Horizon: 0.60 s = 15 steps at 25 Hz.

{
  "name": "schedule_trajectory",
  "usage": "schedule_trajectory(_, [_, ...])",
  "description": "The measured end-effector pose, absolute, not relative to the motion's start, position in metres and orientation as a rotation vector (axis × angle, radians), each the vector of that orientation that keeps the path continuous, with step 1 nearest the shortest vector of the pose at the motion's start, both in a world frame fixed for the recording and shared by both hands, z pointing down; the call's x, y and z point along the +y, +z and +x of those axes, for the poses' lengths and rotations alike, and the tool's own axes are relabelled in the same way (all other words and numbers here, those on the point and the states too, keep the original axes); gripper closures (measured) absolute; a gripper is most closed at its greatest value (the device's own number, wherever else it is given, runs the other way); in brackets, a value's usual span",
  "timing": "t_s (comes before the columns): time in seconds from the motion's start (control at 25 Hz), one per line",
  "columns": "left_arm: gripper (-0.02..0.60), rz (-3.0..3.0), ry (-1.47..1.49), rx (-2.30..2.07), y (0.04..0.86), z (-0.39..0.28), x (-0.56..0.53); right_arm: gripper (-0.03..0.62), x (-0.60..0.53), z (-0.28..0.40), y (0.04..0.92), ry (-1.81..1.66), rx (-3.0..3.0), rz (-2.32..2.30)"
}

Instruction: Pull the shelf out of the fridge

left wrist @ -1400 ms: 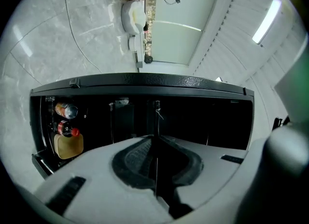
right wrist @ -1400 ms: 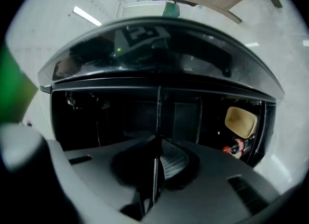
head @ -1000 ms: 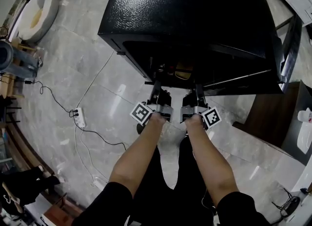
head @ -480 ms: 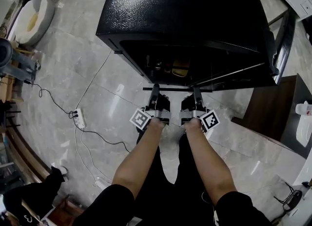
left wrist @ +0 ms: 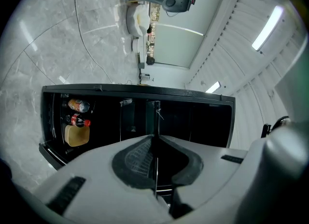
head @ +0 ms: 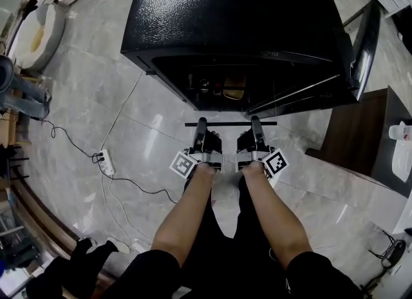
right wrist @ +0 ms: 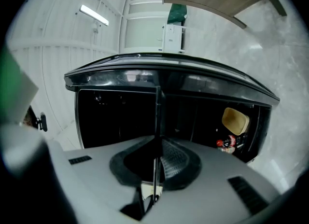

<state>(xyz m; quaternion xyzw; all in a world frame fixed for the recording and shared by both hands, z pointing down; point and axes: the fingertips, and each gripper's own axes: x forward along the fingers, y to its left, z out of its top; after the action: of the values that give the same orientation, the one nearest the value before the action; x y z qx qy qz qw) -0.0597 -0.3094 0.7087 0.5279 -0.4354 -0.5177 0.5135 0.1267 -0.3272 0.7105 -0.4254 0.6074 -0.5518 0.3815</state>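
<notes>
Head view: shelf front edge just in front of the fridge.
Left hand-held gripper: clamped on the shelf.
Right hand-held gripper: clamped on the shelf.

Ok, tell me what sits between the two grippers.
In the head view, only the dark edge of the shelf runs between the left gripper and the right gripper, both clamped on it; grey floor shows beneath.

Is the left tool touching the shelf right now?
Touching. The left gripper view shows the left tool shut on the thin shelf, whose edge runs straight between the closed jaws.
</notes>
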Motion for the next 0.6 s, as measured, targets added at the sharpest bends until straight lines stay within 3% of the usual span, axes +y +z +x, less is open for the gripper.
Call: schedule_trajectory(0.6, [0.548,1.319,-1.157,-1.023,0.689,-0.061,-0.268,0.556,-0.285,0.125,0.681,-1.325,1.599,-1.091])
